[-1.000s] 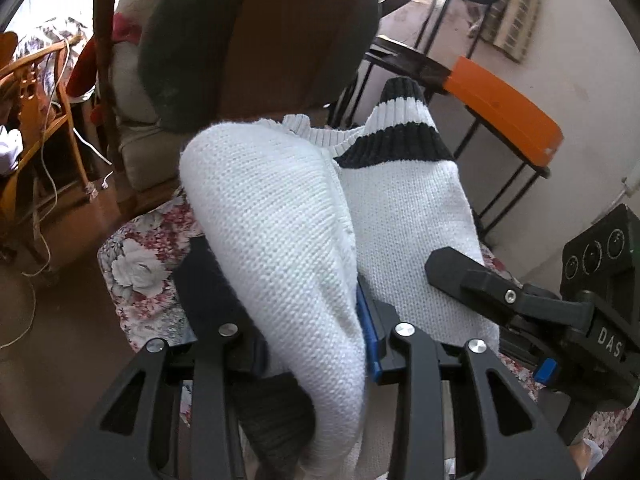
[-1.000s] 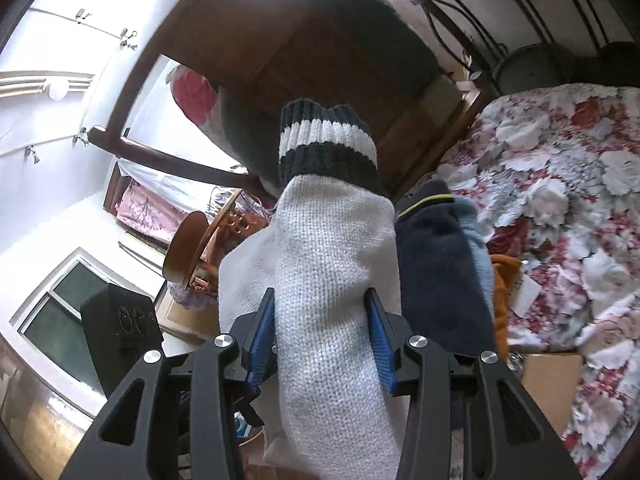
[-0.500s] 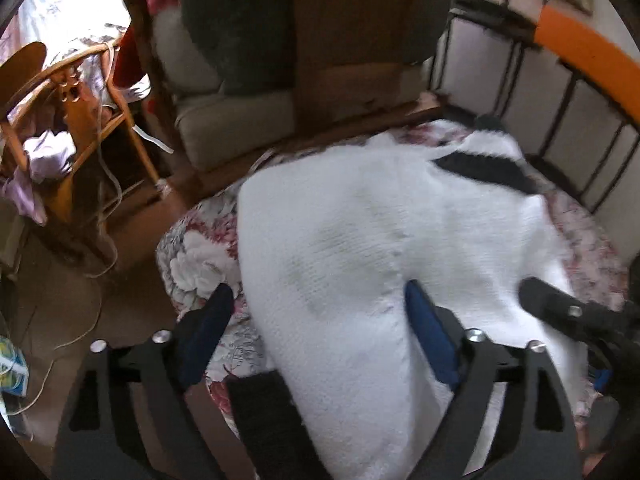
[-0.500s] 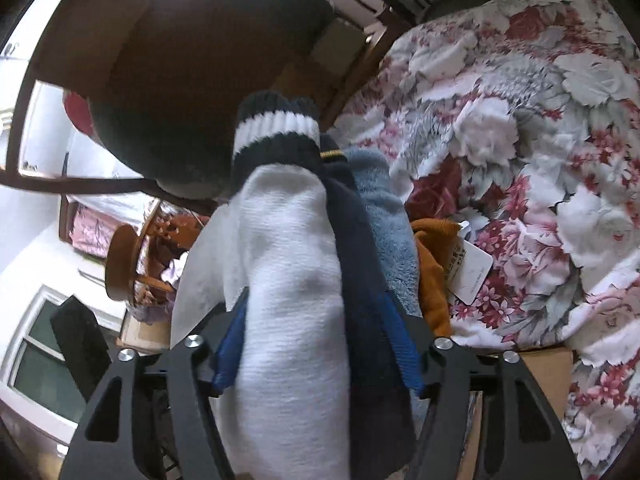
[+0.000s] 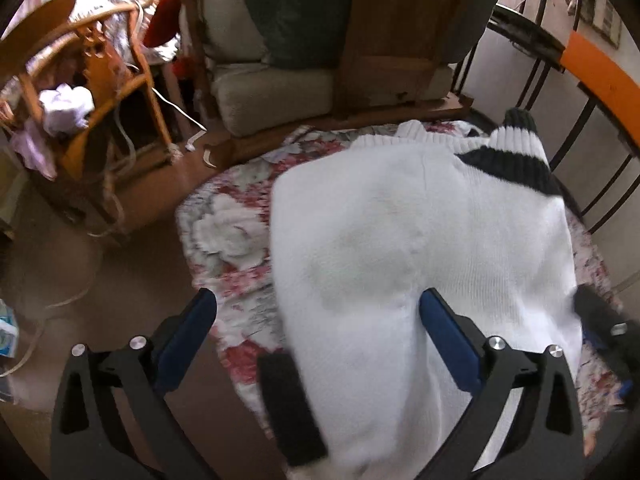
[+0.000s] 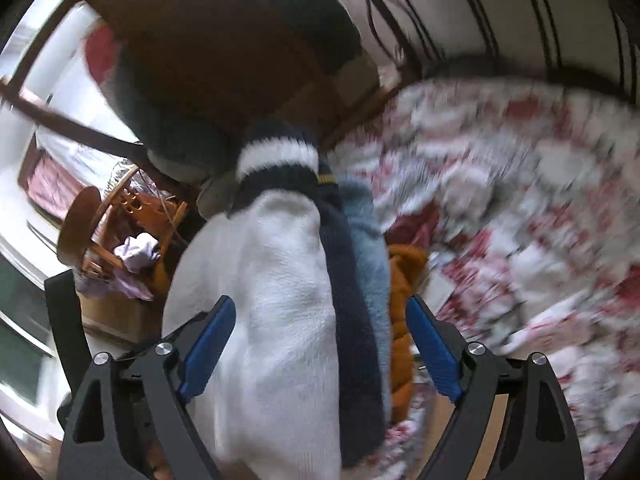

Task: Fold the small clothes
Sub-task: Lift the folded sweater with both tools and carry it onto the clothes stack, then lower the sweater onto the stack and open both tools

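Both sets of jaws are opening over a white knit sweater (image 5: 400,248) that is lying on a floral bedspread (image 5: 224,224). The left gripper (image 5: 316,316) is standing wide, its blue pads clear of the wool, with the sweater's near edge and a black cuff (image 5: 288,404) lying between them. The right gripper (image 6: 320,320) is also spreading, its pads apart from the white sleeve (image 6: 280,300) passing between them. That sleeve is ending in a navy-and-white striped cuff (image 6: 280,160). Just beside it, a dark navy garment (image 6: 352,320), a pale blue one (image 6: 368,240) and an orange one (image 6: 404,300) are lying side by side on the bedspread. Beyond the bed, an upholstered wooden chair (image 5: 280,84) is facing the cameras.
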